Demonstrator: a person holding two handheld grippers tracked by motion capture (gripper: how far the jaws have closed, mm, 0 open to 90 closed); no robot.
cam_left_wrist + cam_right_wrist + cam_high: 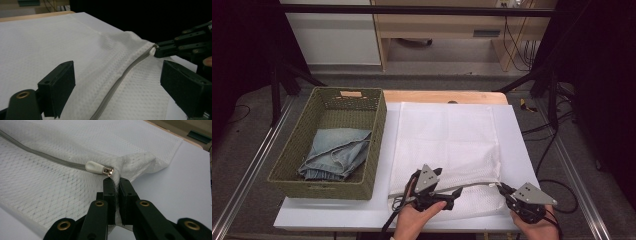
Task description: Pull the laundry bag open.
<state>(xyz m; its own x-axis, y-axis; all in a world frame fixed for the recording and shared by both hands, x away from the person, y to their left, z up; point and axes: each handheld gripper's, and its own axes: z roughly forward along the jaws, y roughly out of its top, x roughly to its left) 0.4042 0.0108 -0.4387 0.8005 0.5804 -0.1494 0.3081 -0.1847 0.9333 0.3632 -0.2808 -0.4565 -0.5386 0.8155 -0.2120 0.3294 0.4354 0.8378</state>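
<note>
A white mesh laundry bag (447, 135) lies flat on the white table, its grey zipper (477, 185) running along the near edge. My right gripper (501, 188) is shut on the bag's fabric at the near right corner. In the right gripper view the jaws (116, 181) pinch the mesh just beside the white zipper pull (96, 167). My left gripper (453, 196) hovers over the near edge and points right. Its jaws (117, 67) stand wide open astride the zipper (125, 72) with nothing gripped. Farther off in that view, the right gripper (160, 50) holds the corner by the pull (152, 50).
A green woven basket (377, 145) stands at the table's left with folded blue jeans (337, 150) inside. A wooden strip (442, 96) edges the table's far side. Cables trail off the right side of the table and across the floor.
</note>
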